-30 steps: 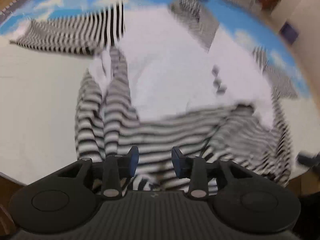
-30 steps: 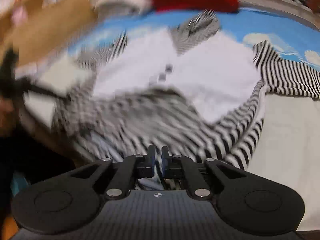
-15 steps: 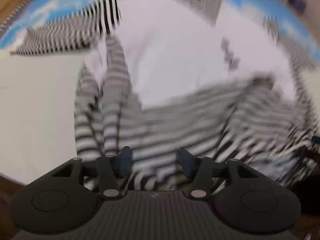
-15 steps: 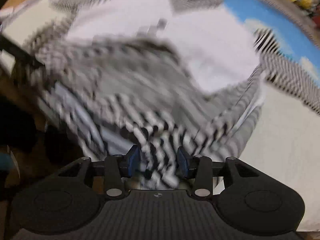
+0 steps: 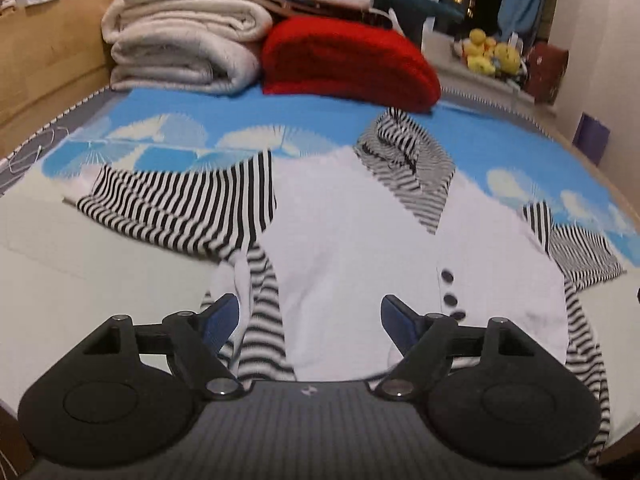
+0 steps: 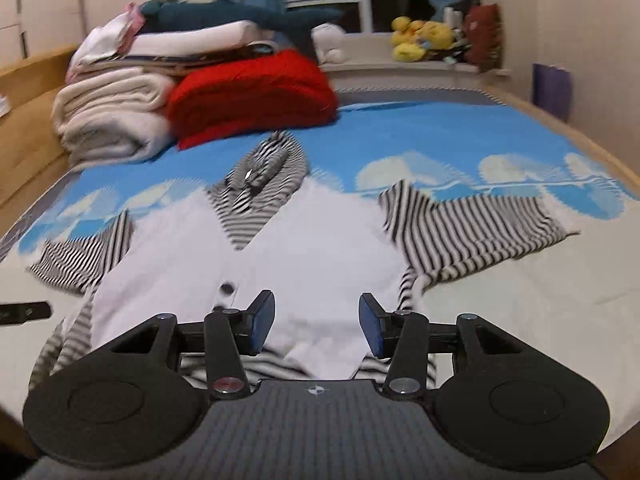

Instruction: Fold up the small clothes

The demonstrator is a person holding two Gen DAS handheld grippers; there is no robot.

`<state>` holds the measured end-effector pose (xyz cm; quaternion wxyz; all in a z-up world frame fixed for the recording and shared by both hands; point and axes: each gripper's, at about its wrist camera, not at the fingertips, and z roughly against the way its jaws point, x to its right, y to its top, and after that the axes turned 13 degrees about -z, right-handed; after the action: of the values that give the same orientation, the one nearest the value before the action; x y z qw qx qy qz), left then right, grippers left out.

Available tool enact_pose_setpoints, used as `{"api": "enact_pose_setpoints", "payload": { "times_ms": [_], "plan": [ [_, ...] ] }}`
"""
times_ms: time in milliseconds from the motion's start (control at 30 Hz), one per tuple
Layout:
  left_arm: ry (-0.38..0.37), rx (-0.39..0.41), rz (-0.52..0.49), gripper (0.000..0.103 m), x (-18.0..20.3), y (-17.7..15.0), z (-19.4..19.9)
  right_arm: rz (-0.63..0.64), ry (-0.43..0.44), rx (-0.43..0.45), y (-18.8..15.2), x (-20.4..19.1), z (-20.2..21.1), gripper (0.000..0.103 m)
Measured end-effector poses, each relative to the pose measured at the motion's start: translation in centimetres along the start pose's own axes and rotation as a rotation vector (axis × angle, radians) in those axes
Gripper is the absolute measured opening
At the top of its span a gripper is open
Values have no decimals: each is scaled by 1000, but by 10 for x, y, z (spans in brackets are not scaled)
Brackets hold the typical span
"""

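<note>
Small garment (image 5: 352, 240), white front with striped sleeves and hood, spread flat on the bed (image 5: 60, 280). Left gripper (image 5: 310, 318) and right gripper (image 6: 317, 320), at 6 o'clock, jaws spread, just opening, nothing clamped. Red blanket (image 5: 348, 64) at 12 o'clock.

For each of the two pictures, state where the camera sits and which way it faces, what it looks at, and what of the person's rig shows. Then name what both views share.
Left wrist: on the left gripper, facing forward and down over the striped-and-white garment; its open jaws show.
Right wrist: on the right gripper, facing likewise; its open jaws show.
Shared: the garment, the red blanket, the blue bedspread.
</note>
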<state>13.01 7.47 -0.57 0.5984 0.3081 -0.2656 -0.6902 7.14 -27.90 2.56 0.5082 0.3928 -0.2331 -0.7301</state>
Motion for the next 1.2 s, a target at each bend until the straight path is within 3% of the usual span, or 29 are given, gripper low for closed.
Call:
{"api": "enact_pose_setpoints", "payload": {
  "times_ms": [200,533,700,800,900,967,1100,1200],
  "plan": [
    [24,55,-29,82,-5,13,-1,45,-33,-6,14,-16,-28,49],
    [129,119,-39,85,-16,45,-22,93,19,45,29,-64,-79,42],
    [134,84,-4,85,-51,88,-69,93,31,83,63,-96,-111,42],
    [182,72,36,85,-78,109,-104,57,63,118,88,-110,-129,43],
    [248,83,60,85,-106,102,-132,51,113,161,100,-109,-139,49],
    [273,14,91,85,-132,86,-154,56,154,172,92,-98,-145,54],
    [347,-85,198,84,-188,69,-183,77,124,-32,76,-88,-183,56],
    [387,-130,253,76,-224,59,-200,121,153,-70,70,-92,-199,56]
  ]
}}
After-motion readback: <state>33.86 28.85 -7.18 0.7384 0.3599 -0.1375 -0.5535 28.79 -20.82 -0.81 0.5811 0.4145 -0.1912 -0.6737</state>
